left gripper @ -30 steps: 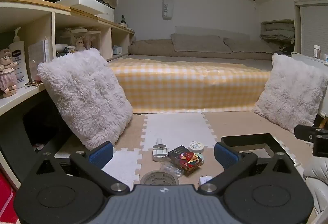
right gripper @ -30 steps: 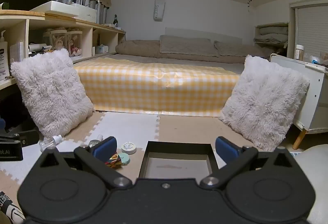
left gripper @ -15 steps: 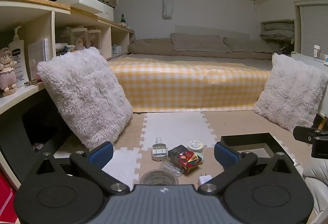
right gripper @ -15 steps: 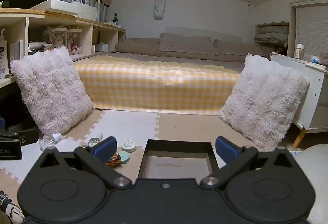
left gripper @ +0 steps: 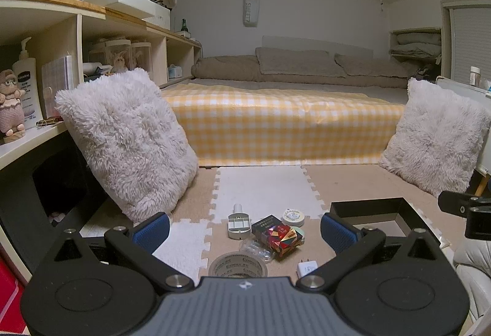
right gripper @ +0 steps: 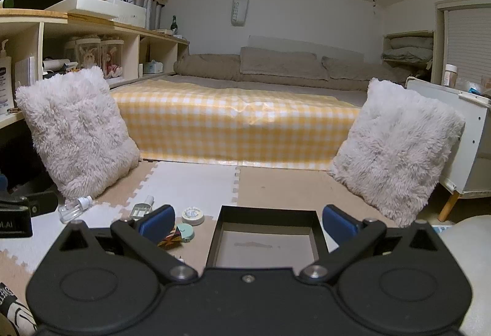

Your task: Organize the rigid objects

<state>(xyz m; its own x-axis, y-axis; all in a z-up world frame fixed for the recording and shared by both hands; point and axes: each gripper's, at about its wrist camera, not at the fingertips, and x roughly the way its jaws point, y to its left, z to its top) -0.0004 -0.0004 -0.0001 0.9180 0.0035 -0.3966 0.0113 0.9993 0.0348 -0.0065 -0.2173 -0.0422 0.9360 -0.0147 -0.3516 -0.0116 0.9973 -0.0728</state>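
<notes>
Small rigid items lie on the foam floor mat: a colourful patterned box (left gripper: 280, 236), a grey pill case (left gripper: 239, 223), a white round tin (left gripper: 293, 216), a tape roll (left gripper: 237, 265), a clear plastic piece (left gripper: 256, 249) and a white charger plug (left gripper: 307, 267). A black open box (right gripper: 266, 239) stands to their right, empty inside. My left gripper (left gripper: 245, 228) is open above the items. My right gripper (right gripper: 248, 220) is open over the black box. A clear bottle (right gripper: 73, 208) lies further left in the right wrist view.
Two fluffy white cushions (left gripper: 129, 139) (right gripper: 396, 145) lean on either side of a yellow checked bed (left gripper: 285, 124). Wooden shelves (left gripper: 46, 38) run along the left wall. A white cabinet (right gripper: 469, 145) stands at the right.
Both views have shifted only slightly; the grippers stay open and the items on the mat have not moved.
</notes>
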